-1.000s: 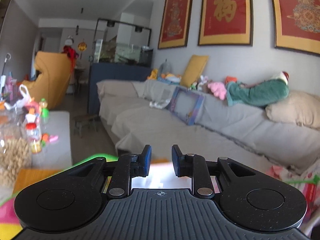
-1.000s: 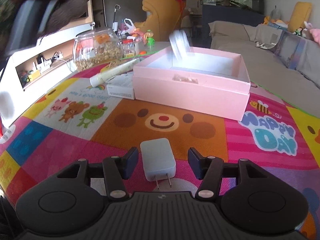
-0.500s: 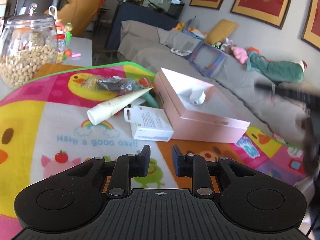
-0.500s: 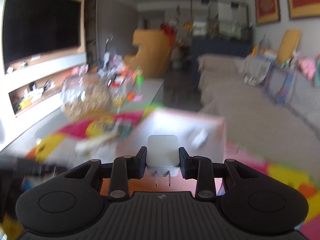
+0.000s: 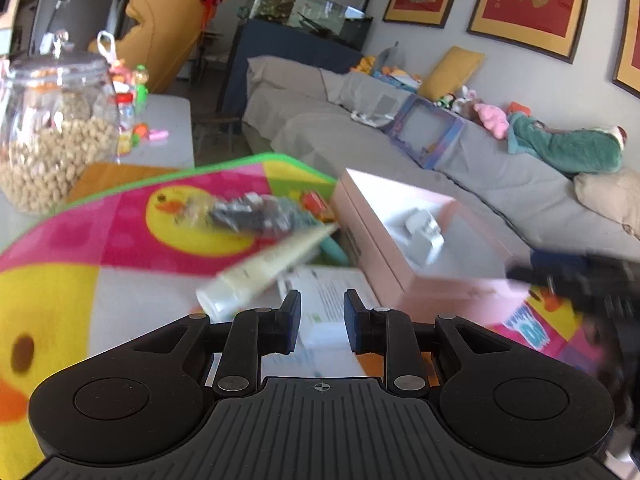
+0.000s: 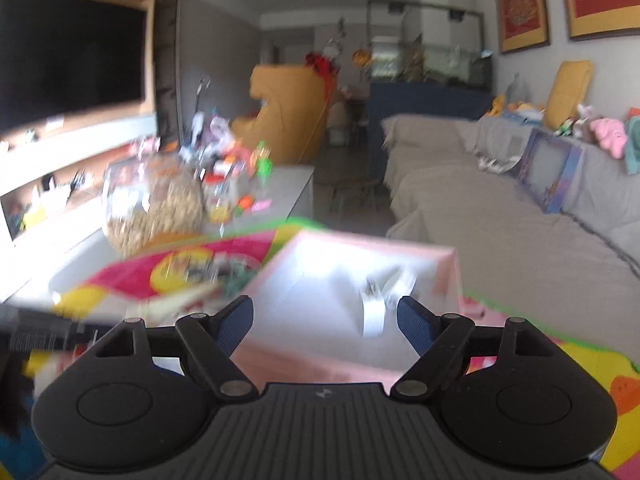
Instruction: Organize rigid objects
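The right tongs [image 6: 326,322] have just been opening above the pink box [image 6: 444,276]; the white charger [image 6: 374,314] lies blurred inside it, free of the pads. The left tongs [image 5: 322,318] hang empty, jaws a narrow gap apart, over a white carton [image 5: 324,300] just beside the box. That carton looks next, needing a wider opening. The surface wears a cartoon mat [image 5: 120,232]; a grey sofa [image 5: 480,168] runs beyond the box.

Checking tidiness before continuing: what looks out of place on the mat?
The cream tube lies askew, propped across the white carton beside the pink box; a crumpled plastic bag sits loose behind it.
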`<state>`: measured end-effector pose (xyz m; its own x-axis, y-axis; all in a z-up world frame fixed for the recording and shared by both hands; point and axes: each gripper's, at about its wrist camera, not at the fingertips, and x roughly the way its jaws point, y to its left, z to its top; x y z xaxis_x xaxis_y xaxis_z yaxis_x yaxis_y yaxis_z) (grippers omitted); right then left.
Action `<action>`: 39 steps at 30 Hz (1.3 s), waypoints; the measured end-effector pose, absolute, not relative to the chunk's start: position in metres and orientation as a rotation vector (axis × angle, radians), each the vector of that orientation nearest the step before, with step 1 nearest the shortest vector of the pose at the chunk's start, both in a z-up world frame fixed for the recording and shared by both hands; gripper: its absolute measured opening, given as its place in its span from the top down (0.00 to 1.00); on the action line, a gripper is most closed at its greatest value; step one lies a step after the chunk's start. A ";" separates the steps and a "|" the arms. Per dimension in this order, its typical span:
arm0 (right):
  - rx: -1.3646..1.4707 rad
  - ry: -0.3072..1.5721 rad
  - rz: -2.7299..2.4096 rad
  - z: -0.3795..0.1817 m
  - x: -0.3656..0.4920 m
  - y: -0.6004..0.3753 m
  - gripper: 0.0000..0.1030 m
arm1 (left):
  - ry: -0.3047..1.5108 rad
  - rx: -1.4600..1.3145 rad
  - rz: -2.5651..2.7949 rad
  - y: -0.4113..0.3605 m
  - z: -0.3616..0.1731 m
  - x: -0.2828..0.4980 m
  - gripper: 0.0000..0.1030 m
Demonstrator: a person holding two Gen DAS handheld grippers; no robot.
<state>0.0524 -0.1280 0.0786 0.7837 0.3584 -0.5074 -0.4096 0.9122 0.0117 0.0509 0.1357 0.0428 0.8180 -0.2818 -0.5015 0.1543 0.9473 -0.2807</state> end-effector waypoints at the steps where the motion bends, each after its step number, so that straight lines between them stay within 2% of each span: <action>1: -0.102 0.560 0.449 0.074 0.052 -0.126 0.23 | 0.561 -0.214 -0.223 0.136 0.044 0.057 0.75; 8: -0.263 0.539 0.557 0.060 0.030 -0.088 0.23 | 0.607 -0.167 -0.363 0.123 0.051 0.098 0.75; 14: -0.274 0.592 0.643 0.045 0.015 -0.073 0.23 | 0.720 -0.204 -0.432 0.115 0.040 0.158 0.75; 20: -0.255 0.656 0.611 0.032 0.014 -0.087 0.23 | 0.830 -0.288 -0.462 0.135 0.017 0.186 0.78; 28: -0.136 0.718 0.642 0.025 0.027 -0.093 0.23 | 0.906 -0.459 -0.531 0.157 0.001 0.135 0.77; 32: -0.158 0.707 0.680 0.023 0.028 -0.074 0.23 | 0.910 -0.418 -0.571 0.152 0.006 0.104 0.75; 34: -0.198 0.689 0.713 0.024 0.027 -0.062 0.20 | 0.895 -0.349 -0.577 0.149 0.013 0.093 0.67; 39: -0.337 0.656 0.759 0.021 0.031 -0.036 0.20 | 0.763 -0.248 -0.516 0.157 0.042 0.079 0.67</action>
